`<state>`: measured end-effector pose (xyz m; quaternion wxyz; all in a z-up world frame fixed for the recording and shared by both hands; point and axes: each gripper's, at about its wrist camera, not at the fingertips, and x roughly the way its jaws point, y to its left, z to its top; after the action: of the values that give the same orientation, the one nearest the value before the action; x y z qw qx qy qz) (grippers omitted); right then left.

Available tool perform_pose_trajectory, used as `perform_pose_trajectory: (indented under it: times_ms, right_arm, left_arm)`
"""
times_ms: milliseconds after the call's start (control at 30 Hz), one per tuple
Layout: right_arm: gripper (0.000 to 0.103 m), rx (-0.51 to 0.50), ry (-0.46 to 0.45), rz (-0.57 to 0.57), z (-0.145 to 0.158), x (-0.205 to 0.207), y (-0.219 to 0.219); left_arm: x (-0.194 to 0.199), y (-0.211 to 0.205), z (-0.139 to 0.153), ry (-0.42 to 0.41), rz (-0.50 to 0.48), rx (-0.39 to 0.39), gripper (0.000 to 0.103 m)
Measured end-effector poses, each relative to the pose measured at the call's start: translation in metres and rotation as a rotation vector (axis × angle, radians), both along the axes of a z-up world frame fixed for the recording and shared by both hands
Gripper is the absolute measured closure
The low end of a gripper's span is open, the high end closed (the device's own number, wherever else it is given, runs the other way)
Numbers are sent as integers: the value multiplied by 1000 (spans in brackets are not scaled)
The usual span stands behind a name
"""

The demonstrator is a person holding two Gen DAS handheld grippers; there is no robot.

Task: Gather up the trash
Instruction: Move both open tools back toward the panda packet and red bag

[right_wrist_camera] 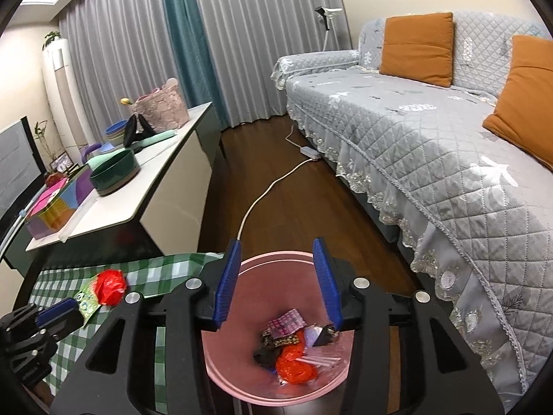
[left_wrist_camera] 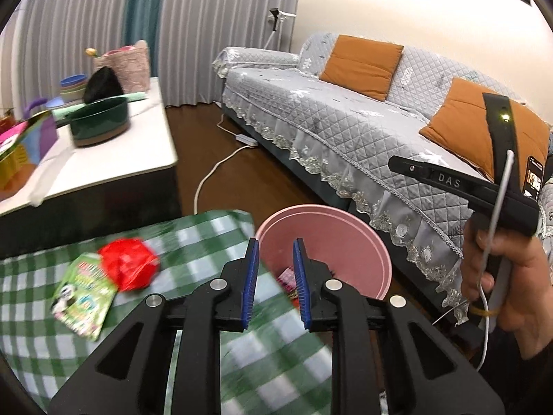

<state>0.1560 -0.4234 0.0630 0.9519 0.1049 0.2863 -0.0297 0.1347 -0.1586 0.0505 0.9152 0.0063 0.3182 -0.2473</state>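
Above a pink bin [right_wrist_camera: 276, 384] on the dark wood floor, the right gripper [right_wrist_camera: 278, 283] hangs with its blue-padded jaws spread apart and nothing between them. Only this right wrist view looks down into the bin, where a crumpled red wrapper [right_wrist_camera: 295, 363], a pink checked packet [right_wrist_camera: 287, 321] and darker scraps lie at the bottom. The left wrist view sees little more than the bin's rim [left_wrist_camera: 345, 218], but shows the tabletop more closely: on a green checked cloth [left_wrist_camera: 41, 328] lie a crumpled red bag [left_wrist_camera: 129, 266] and, touching it, a flat green snack packet [left_wrist_camera: 84, 294]. The packet's long side runs from near the bag toward the camera and leftward; it is printed with cartoon pictures. The left gripper [left_wrist_camera: 274, 283] hovers at the cloth's edge beside the bin, jaws parted and empty. This view also catches the person's right hand [left_wrist_camera: 508, 276] around the other tool's handle.
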Motion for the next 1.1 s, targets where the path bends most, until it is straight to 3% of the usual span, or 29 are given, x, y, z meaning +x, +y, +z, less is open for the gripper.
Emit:
perform_pose_trajectory:
  times_ms: [267, 500, 1100]
  right_arm:
    - [59, -23, -18, 87, 2, -6, 41]
    - [59, -48, -14, 185, -4, -4, 86]
    - [57, -26, 19, 394, -36, 42, 184]
  left_arm:
    - [-31, 64, -13, 14, 67, 20, 82]
    - [-34, 120, -28, 32, 189, -18, 82]
    - [6, 199, -64, 80, 389, -50, 82]
